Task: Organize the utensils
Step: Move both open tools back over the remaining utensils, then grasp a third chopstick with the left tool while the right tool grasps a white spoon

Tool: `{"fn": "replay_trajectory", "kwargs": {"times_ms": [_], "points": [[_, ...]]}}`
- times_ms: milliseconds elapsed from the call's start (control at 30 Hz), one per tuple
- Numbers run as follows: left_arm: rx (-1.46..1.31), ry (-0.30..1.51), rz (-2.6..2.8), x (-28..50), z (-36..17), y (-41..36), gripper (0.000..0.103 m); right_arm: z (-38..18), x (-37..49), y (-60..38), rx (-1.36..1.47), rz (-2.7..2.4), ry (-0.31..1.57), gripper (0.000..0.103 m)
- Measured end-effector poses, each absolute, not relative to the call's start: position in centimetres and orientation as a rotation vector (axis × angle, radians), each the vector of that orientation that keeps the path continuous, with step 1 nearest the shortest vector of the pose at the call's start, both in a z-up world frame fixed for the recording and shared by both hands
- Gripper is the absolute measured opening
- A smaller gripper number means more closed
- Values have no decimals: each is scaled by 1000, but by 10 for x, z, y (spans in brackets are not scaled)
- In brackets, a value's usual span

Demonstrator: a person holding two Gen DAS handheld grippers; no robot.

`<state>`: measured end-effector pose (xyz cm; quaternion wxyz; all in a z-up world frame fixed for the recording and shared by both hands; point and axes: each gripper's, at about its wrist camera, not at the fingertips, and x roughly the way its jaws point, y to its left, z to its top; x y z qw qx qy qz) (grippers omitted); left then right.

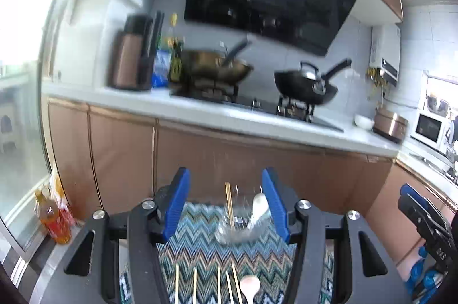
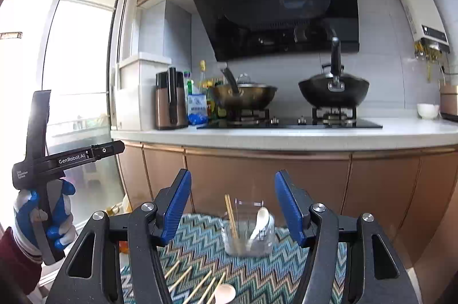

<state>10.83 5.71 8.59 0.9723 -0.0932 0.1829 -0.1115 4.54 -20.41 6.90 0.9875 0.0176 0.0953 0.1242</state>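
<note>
Glass cup [image 2: 248, 229] holding chopsticks [image 2: 231, 218] and spoon [image 2: 261, 221]: on zigzag cloth [image 2: 200, 235], 12 o'clock between right gripper [image 2: 232, 203] fingers, untouched. Left gripper [image 1: 226, 201] likewise. Both spread wide, empty. Loose chopsticks [image 1: 217, 286], 6 o'clock.

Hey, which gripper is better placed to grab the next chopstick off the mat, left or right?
Left, probably. In its view the loose chopsticks lie straight along its open fingers, directly below the left gripper. The right gripper, also open, sees them angled and off to its left.
</note>
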Motion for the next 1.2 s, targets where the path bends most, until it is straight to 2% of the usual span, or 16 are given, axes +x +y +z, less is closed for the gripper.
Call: {"fn": "replay_trajectory", "kwargs": {"times_ms": [100,400,767,1067,1200], "points": [[-185,459,-256,114,63,54,51,49,50,-216,67,250,244,52],[-208,732,-350,143,-22,36,51,-20,82,-243,128,260,446,48],[-262,966,-394,183,-107,21,50,-117,145,-243,213,378,722,35],[-305,1169,-443,226,-168,0,49,-184,193,-217,187,512,916,33],[-317,1237,-441,240,-186,-6,43,-202,209,-213,192,552,966,33]]}}
